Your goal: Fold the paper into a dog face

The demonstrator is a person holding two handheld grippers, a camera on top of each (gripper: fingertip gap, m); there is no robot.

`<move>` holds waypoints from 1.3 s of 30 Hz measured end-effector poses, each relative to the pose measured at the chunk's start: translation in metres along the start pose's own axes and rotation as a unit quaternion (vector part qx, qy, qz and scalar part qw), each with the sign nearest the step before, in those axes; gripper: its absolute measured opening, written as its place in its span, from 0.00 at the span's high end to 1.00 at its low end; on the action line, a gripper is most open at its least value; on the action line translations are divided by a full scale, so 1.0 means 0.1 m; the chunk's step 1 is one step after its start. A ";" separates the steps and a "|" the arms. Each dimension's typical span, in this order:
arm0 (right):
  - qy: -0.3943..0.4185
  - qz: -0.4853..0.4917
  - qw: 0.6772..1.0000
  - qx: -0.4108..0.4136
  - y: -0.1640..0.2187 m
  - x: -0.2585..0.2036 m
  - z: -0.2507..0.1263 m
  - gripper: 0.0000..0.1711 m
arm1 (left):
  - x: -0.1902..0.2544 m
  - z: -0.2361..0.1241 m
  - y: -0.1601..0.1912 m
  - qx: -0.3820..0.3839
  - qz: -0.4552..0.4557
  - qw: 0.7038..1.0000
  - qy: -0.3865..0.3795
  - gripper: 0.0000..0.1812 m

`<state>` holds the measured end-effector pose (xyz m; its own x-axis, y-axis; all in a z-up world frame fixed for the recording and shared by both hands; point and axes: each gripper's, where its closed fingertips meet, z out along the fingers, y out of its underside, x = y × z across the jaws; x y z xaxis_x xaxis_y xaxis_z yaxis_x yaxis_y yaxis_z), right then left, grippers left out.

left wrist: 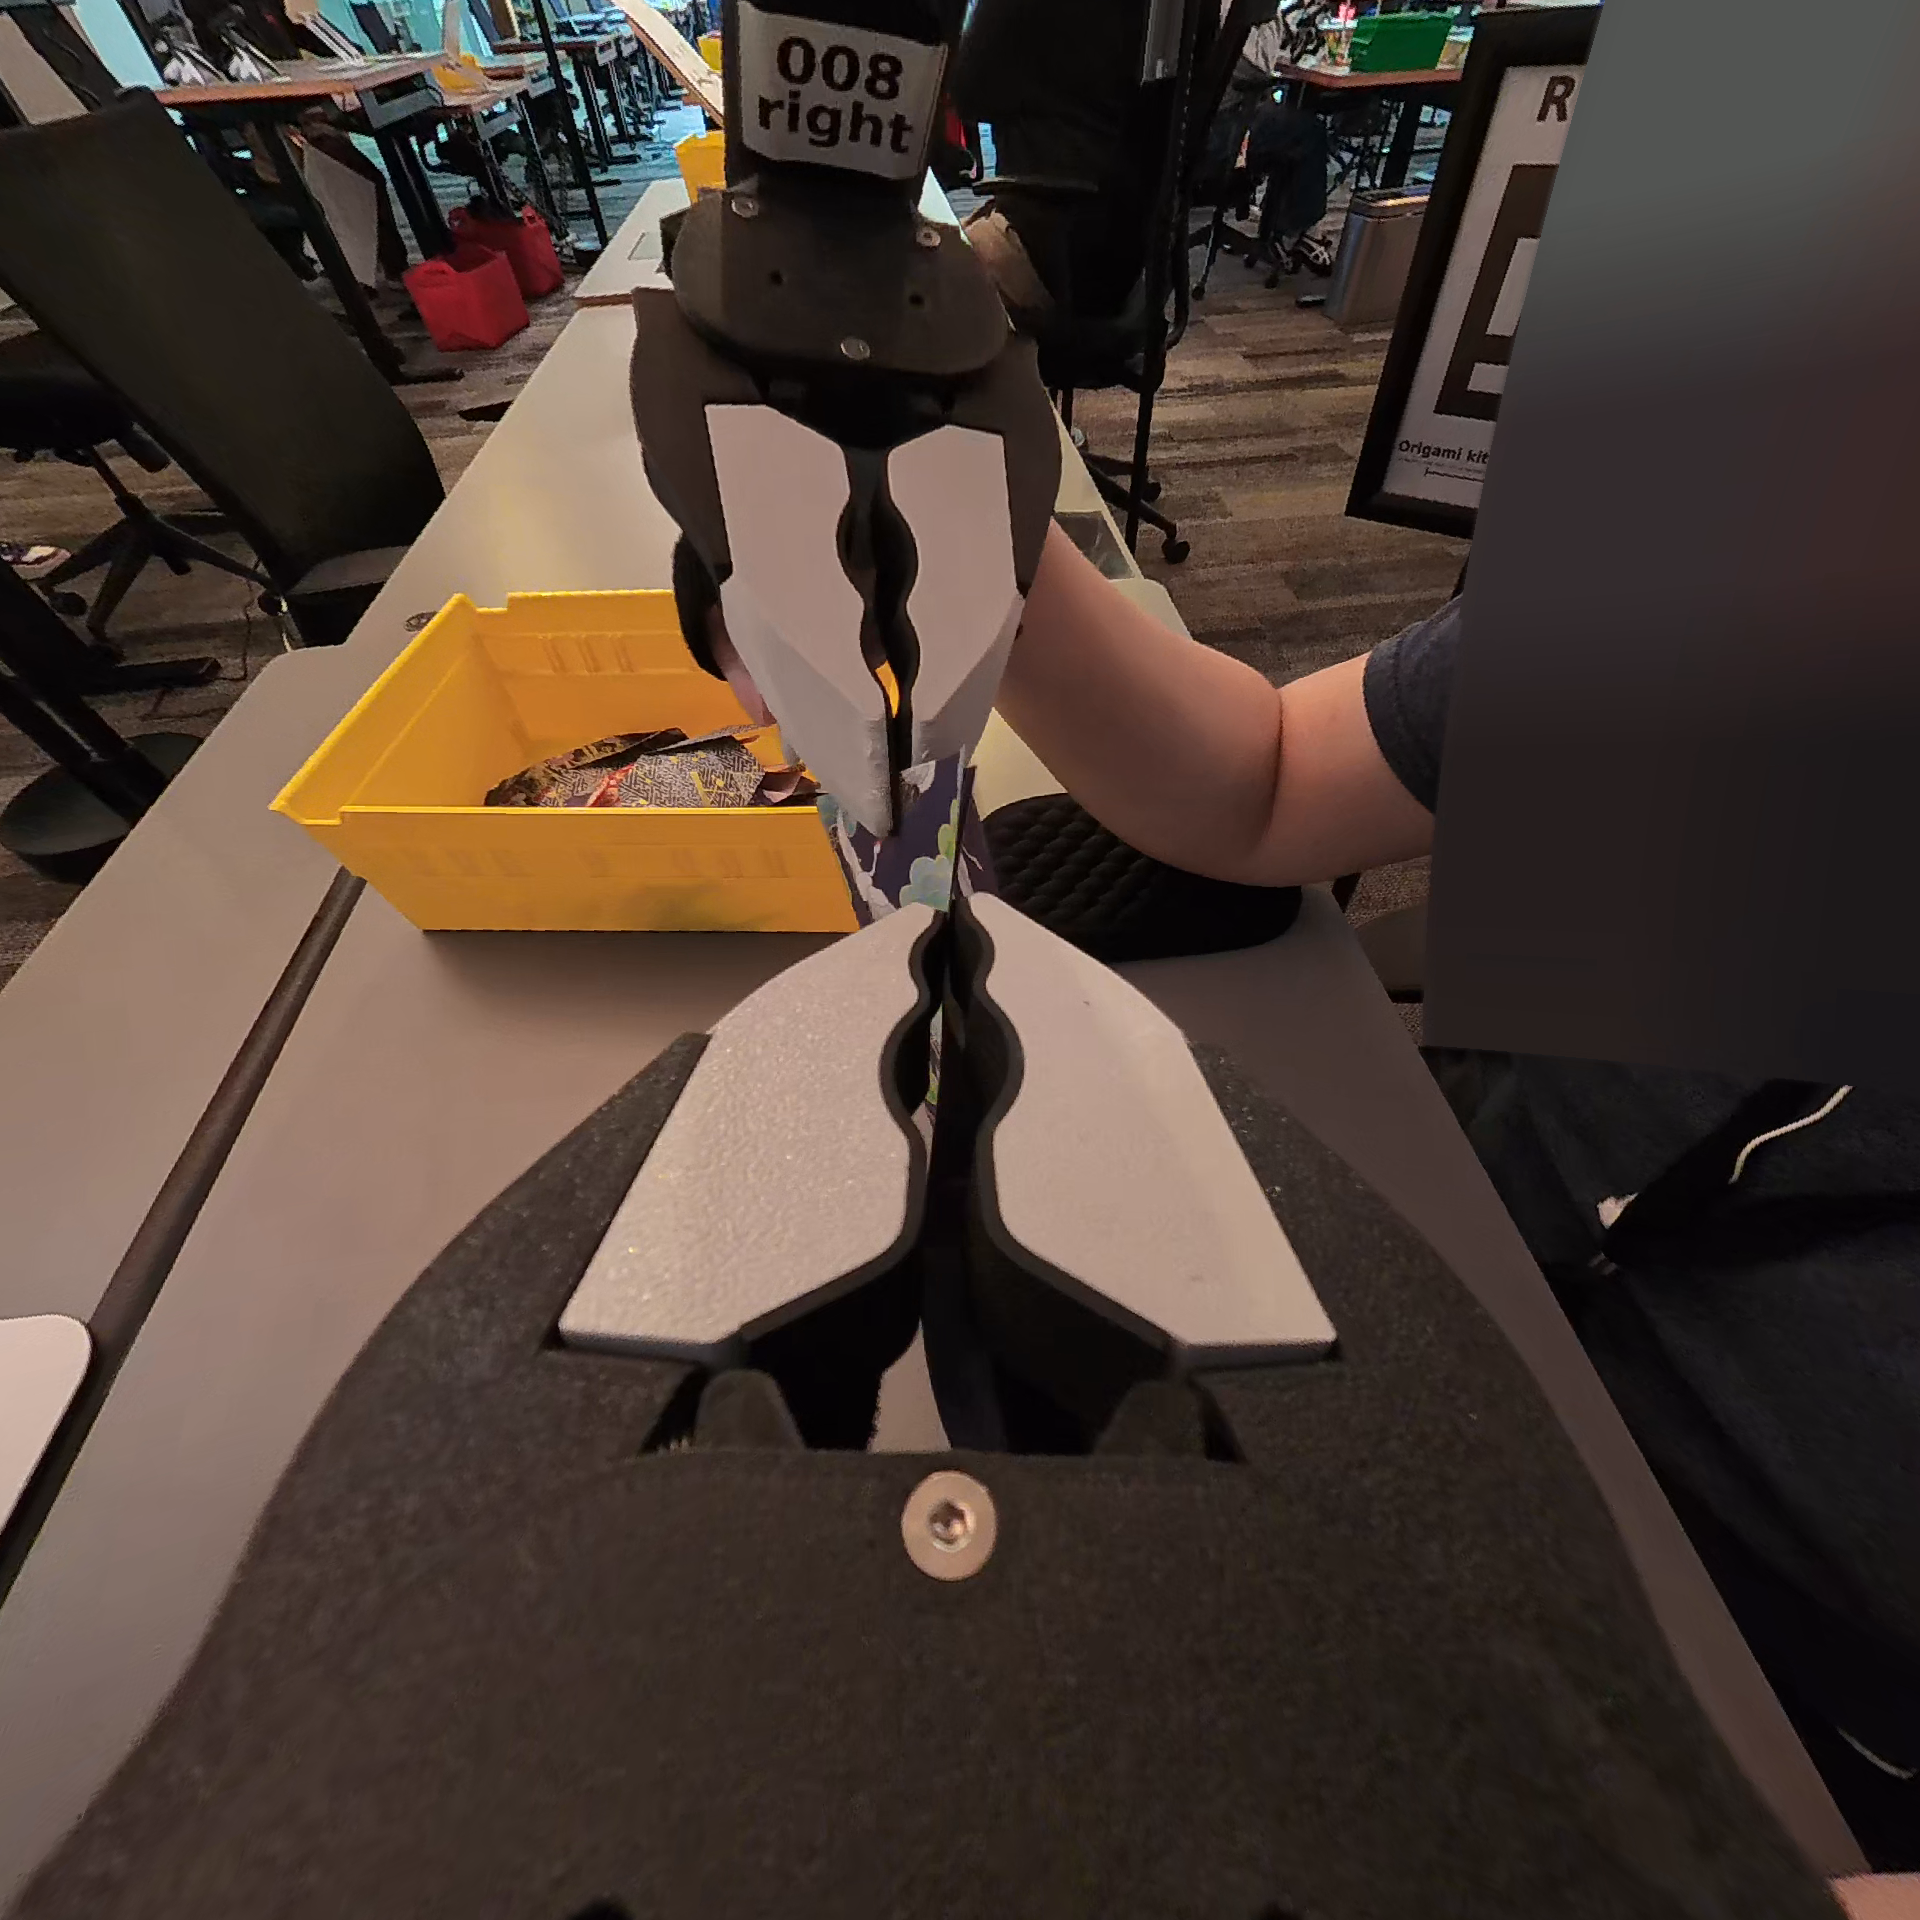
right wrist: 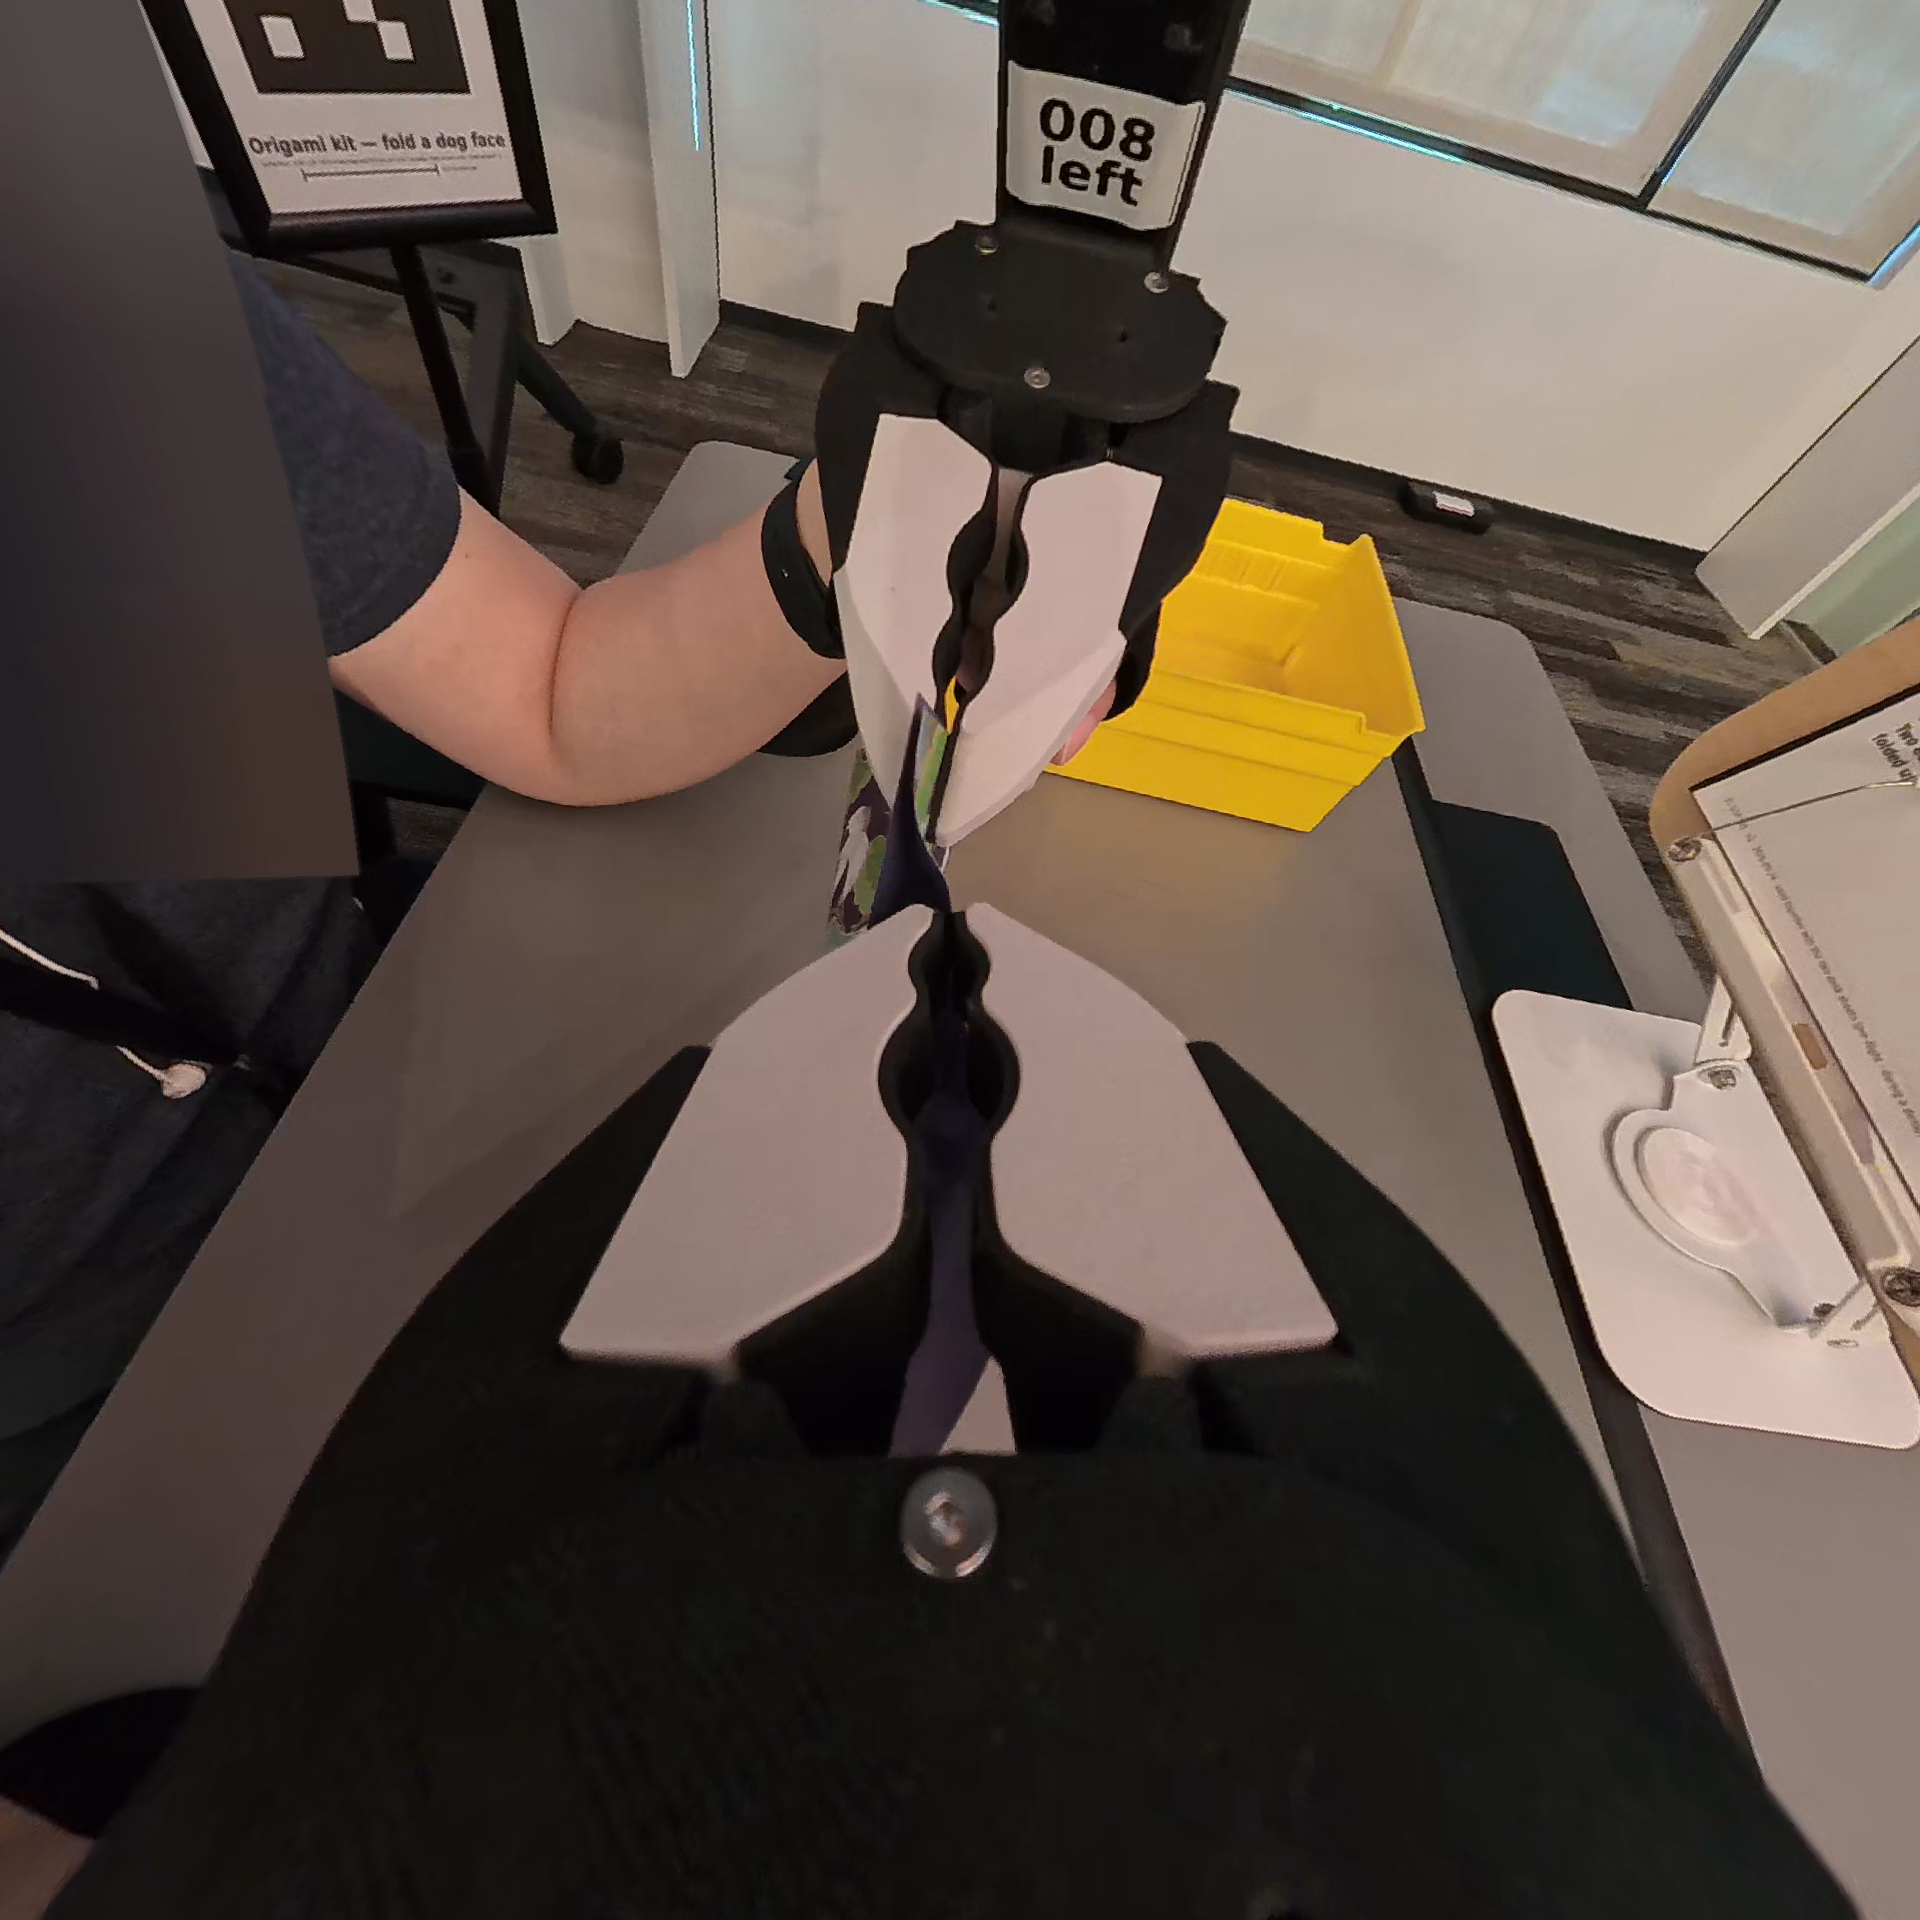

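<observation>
Paper: small dark-blue patterned paper sheet (left wrist: 914,842) held in the air above the grey table (left wrist: 416,1039), already folded narrow.
Fingers: left gripper (left wrist: 951,935) and right gripper (right wrist: 951,920) both pinch it closed.
Progress: midway, I'd guess; dog face unformed.
Bin: yellow plastic bin (left wrist: 582,852) at the table's far edge holds folded papers.

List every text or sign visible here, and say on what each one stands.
Writing is not quoted here; its bearers are:
White label on the right gripper: bold black print.
White tag on the left gripper: bold black print.
Framed sign: caption line, smaller line blurred.
Clipboard page: print too small to read.
</observation>
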<state>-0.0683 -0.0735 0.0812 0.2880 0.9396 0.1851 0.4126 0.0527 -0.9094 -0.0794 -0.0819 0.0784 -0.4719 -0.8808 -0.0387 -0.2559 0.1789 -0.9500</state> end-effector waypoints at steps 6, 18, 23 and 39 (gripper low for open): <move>0.003 0.018 1.000 -0.007 0.00 0.01 0.01 0.99 | -0.04 0.00 0.01 -0.001 -0.003 1.000 -0.008 1.00; 0.014 0.006 1.000 -0.002 0.00 0.05 -0.02 0.99 | -0.07 0.01 0.01 0.006 -0.032 0.999 -0.003 1.00; 0.052 0.014 0.996 0.065 -0.19 0.18 -0.16 0.95 | -0.15 -0.05 -0.04 0.035 -0.063 0.997 -0.010 1.00; 0.093 -0.034 0.994 0.054 -0.31 0.13 0.03 0.88 | -0.11 0.00 -0.05 0.046 -0.103 0.993 0.026 1.00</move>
<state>-0.0802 -0.0621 0.1107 0.4208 0.8545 0.3045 0.3445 0.1600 -0.9250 -0.0727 -0.0732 0.0839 -0.4611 -0.8702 0.1737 -0.2747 -0.0462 -0.9604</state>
